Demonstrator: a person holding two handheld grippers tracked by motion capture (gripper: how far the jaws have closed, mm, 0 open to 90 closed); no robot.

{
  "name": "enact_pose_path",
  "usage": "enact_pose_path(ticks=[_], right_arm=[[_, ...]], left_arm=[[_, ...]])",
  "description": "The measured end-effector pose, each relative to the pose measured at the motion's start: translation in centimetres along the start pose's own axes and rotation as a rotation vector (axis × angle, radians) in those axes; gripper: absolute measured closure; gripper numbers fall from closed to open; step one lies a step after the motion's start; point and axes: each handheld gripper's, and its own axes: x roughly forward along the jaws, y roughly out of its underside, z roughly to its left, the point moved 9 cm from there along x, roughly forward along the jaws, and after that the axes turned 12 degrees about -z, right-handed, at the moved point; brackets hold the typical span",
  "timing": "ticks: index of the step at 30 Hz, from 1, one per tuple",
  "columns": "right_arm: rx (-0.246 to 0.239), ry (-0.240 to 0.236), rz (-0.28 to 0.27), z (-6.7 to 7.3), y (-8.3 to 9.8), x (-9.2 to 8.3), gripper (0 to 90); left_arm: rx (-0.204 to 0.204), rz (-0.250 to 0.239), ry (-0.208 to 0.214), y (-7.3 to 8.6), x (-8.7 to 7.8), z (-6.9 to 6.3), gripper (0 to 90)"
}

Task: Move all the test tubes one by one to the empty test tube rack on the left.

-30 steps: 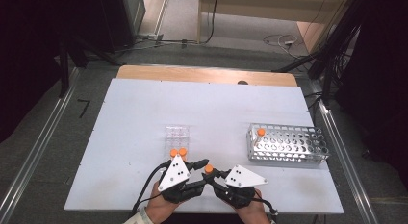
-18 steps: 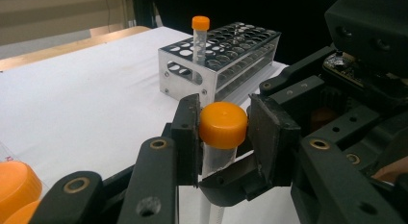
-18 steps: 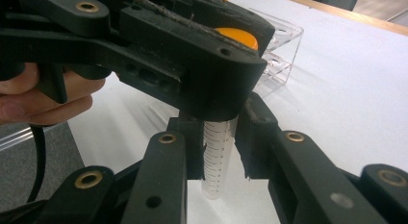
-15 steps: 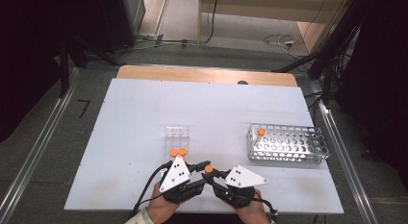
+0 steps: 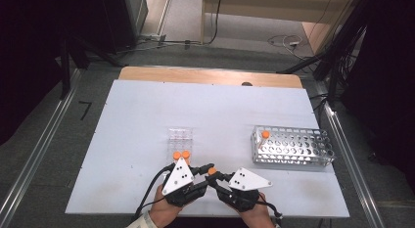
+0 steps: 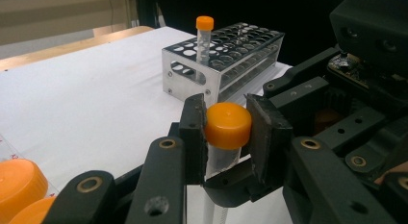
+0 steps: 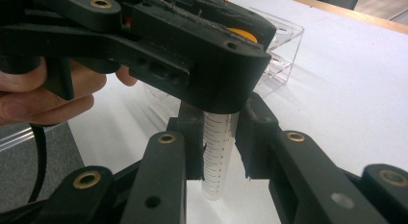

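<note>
Orange-capped tube (image 6: 222, 137) at the near edge of the white table (image 5: 147, 115): my left gripper (image 6: 226, 130) has just been closing and now clamps its cap, while my right gripper (image 7: 219, 137) pinches the clear graduated body below. Just beyond sits a clear plastic rack (image 5: 180, 138) with two orange-capped tubes (image 5: 181, 154). Farther right stands the metal rack (image 5: 293, 147), one capped tube (image 5: 265, 135) upright at its left end.

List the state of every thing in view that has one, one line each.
Held tube: upright, capped, gripped by both grippers.
Orange cap: on the tube, clamped by the left gripper, whose jaws have just been closing.
Right gripper: shut on the tube's body.
Metal rack: one capped tube standing in a corner hole.
Clear rack: two orange-capped tubes at its near end.
</note>
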Motion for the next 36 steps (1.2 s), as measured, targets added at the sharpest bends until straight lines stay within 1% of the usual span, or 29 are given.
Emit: enact_pose_path(ticks=[1,3,5,6,8,10,12,21,22,31,36], right_arm=[[0.000,0.001,0.000,0.0,0.0,0.0,70.4],[0.004,-0.004,-0.002,0.0,0.0,0.0,64.5],[0.009,-0.017,-0.003,0.0,0.0,0.0,56.9],[0.012,-0.021,0.003,0.0,0.0,0.0,51.8],[0.021,-0.025,0.013,0.0,0.1,0.1,45.0],[0.027,-0.018,0.024,0.0,0.2,0.2,35.9],[0.038,-0.007,0.030,-0.2,0.2,0.2,30.1],[0.040,0.020,0.038,-0.6,0.3,0.2,18.6],[0.041,0.027,0.040,-0.7,0.3,0.2,18.2],[0.043,0.024,0.041,-0.8,0.4,0.0,18.1],[0.041,0.024,0.046,-0.8,0.5,-0.1,17.5]], left_arm=[[-0.002,0.000,0.001,0.0,0.0,0.0,69.7],[0.000,-0.001,0.003,0.0,0.0,0.0,69.8],[0.000,-0.001,0.002,0.0,0.0,0.0,69.8],[-0.003,-0.003,0.002,0.0,0.0,0.0,69.8],[-0.003,-0.003,0.001,-0.1,-0.1,0.0,69.8],[-0.001,-0.005,0.000,-0.1,-0.1,0.1,69.8],[-0.002,-0.005,0.000,-0.1,-0.1,0.1,69.8],[-0.007,-0.017,-0.012,-0.6,-0.5,0.4,69.7],[-0.011,-0.021,-0.011,-0.6,-0.6,0.5,69.7],[-0.009,-0.024,-0.015,-1.1,-1.1,0.6,69.7],[-0.021,-0.030,-0.024,-1.4,-1.4,0.8,69.7]])
